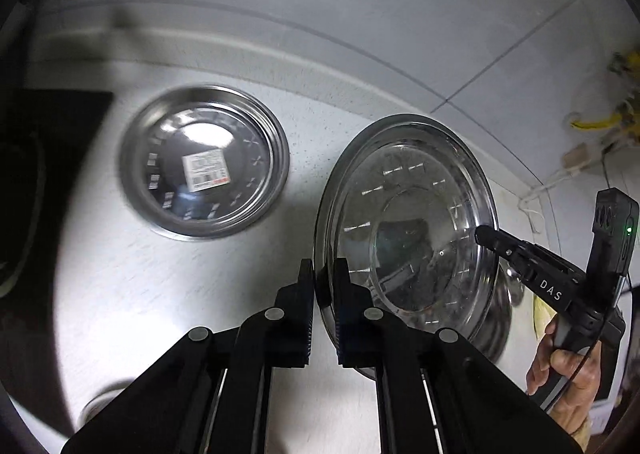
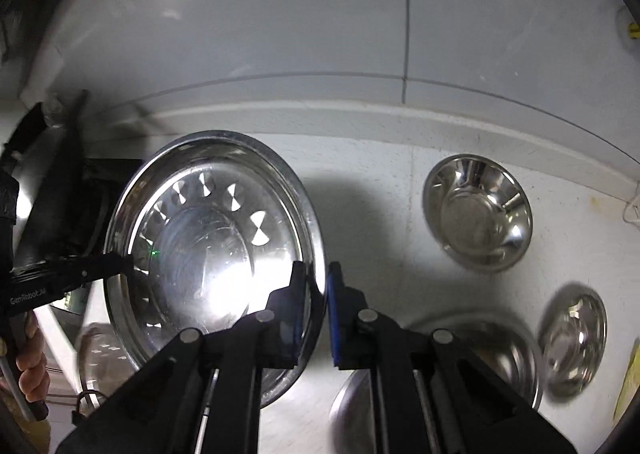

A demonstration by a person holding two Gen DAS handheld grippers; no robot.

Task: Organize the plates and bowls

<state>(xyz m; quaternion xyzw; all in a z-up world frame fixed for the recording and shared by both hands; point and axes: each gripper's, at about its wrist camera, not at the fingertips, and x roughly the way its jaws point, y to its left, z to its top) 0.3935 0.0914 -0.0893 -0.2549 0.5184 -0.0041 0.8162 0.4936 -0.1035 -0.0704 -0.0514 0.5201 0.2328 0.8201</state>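
At the bottom centre of the left wrist view, the left gripper [image 1: 323, 274] is clamped down tight on the near rim of a steel plate [image 1: 408, 214], its two fingers pinching the edge with the plate tilted up off the white counter [image 1: 120, 274]. From these jaws the plate spreads toward one and two o'clock. At about four o'clock on its rim the right gripper [image 1: 486, 234] comes in from the right, held by a hand [image 1: 568, 370], its tip on the opposite edge. A second plate with a sticker [image 1: 205, 162] lies flat on the counter at eleven o'clock, well apart from the held one

In the right wrist view, the right gripper [image 2: 318, 278] is likewise closed hard on the same plate's [image 2: 208, 238] rim, which runs between its pads; the plate fans away toward ten o'clock, where the left gripper [image 2: 120, 260] meets the far edge at nine. Both hands grip opposite sides, so neither is nearer. A steel bowl [image 2: 478, 214] sits at two o'clock, a smaller dish [image 2: 572, 342] at three to four, a larger blurred bowl [image 2: 496, 350] between
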